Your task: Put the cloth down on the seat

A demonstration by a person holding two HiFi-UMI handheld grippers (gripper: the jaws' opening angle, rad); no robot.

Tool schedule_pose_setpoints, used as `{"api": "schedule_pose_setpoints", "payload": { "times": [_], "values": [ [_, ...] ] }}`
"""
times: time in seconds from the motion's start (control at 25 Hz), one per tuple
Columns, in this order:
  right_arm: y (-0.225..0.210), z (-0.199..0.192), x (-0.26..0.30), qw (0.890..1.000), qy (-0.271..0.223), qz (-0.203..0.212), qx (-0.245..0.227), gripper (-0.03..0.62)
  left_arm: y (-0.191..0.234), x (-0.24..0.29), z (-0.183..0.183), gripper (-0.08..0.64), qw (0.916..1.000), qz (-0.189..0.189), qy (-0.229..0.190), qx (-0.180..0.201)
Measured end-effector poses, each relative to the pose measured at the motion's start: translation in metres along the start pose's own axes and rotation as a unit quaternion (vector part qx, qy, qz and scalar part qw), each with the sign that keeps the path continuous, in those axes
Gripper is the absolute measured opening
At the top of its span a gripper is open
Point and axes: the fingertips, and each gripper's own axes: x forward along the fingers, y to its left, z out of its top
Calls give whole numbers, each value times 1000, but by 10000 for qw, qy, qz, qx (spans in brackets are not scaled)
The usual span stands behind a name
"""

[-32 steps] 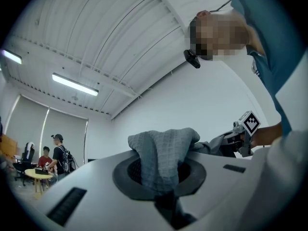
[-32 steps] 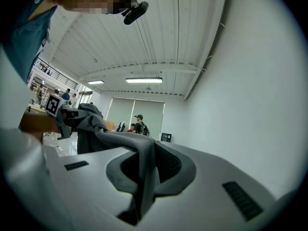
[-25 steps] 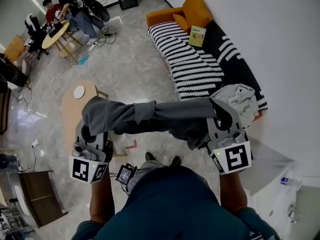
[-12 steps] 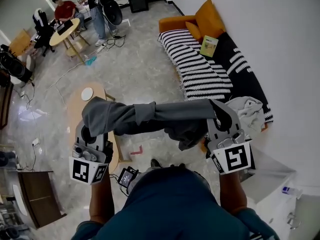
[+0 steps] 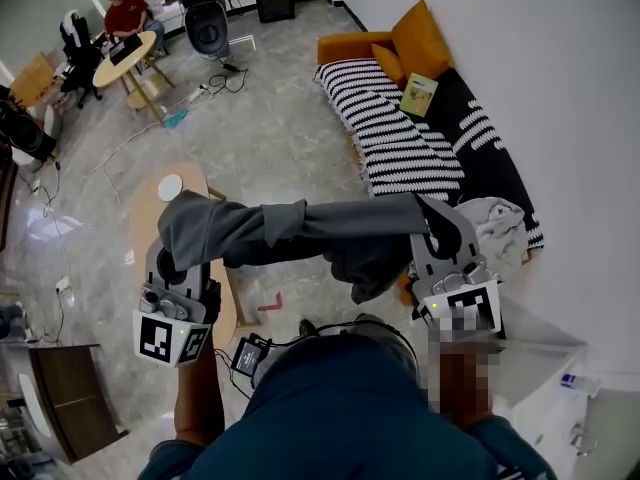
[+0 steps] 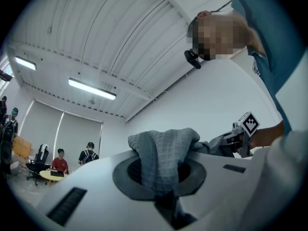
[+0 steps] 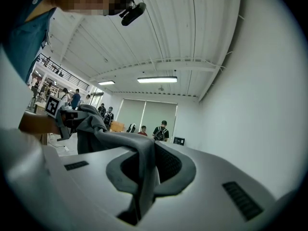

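A grey cloth hangs stretched between my two grippers, high above the floor. My left gripper is shut on its left end, where grey waffle fabric bunches between the jaws. At the right, my right gripper is shut on the other end, with a fold of the cloth pinched in the jaws. A lower part of the cloth sags near the right gripper. The seat is a sofa with a black-and-white striped cover, ahead and to the right against the white wall.
A light crumpled cloth lies on the sofa's near end. Orange cushions and a book sit at its far end. A wooden low table stands below my left gripper. People sit and stand round a table far left.
Both grippers have carried the stretched cloth across the room; the sofa and the low table have shifted in the head view. Both grips look unchanged.
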Motion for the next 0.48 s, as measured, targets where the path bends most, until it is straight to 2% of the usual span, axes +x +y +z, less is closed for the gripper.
{"api": "schedule_pose_setpoints", "payload": {
  "times": [0.48],
  "values": [
    [-55, -17, 25, 9990, -106, 406, 168, 25, -21, 48, -7, 34, 9991, 369, 155, 169]
  ]
}}
